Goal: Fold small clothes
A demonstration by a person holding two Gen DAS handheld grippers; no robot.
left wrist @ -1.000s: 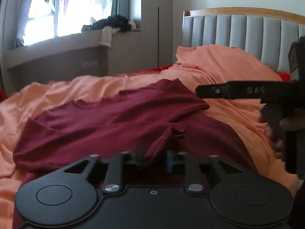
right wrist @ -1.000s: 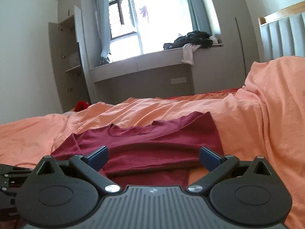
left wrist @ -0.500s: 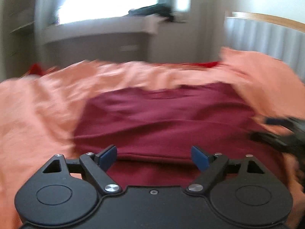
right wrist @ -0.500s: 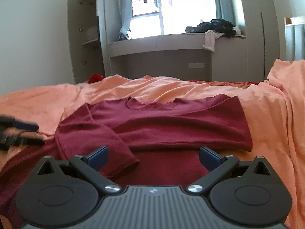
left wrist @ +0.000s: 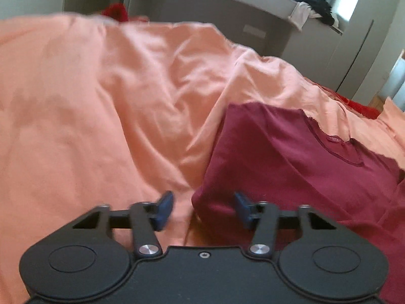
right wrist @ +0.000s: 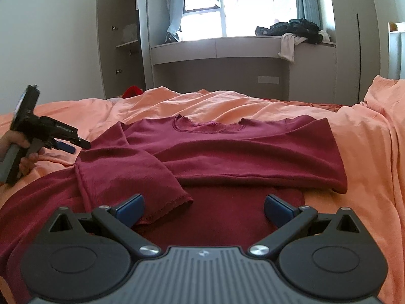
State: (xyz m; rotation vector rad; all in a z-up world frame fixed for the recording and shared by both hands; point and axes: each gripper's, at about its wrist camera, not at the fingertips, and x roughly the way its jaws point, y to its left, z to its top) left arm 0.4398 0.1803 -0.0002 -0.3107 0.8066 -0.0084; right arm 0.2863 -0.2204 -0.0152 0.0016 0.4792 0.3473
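Observation:
A dark red long-sleeved top (right wrist: 227, 149) lies spread on the orange bedcover (right wrist: 367, 152), neckline away from me. Its left sleeve (right wrist: 131, 177) is folded in over the body, and a horizontal fold crosses the chest. My right gripper (right wrist: 203, 209) is open and empty, just above the top's lower part. My left gripper (left wrist: 203, 209) is open and empty at the garment's left shoulder edge (left wrist: 217, 177); it also shows in the right wrist view (right wrist: 73, 147), at the left beside the top.
The orange cover (left wrist: 88, 114) is rumpled all around the garment. A grey window bench (right wrist: 227, 50) with a pile of dark and white clothes (right wrist: 293, 33) stands beyond the bed. An open wardrobe (right wrist: 119, 45) is at the far left.
My left gripper let go of the sleeve, opened, and swung left to the garment's left edge. The sleeve now lies folded over the body. My right gripper stayed open and drew back slightly.

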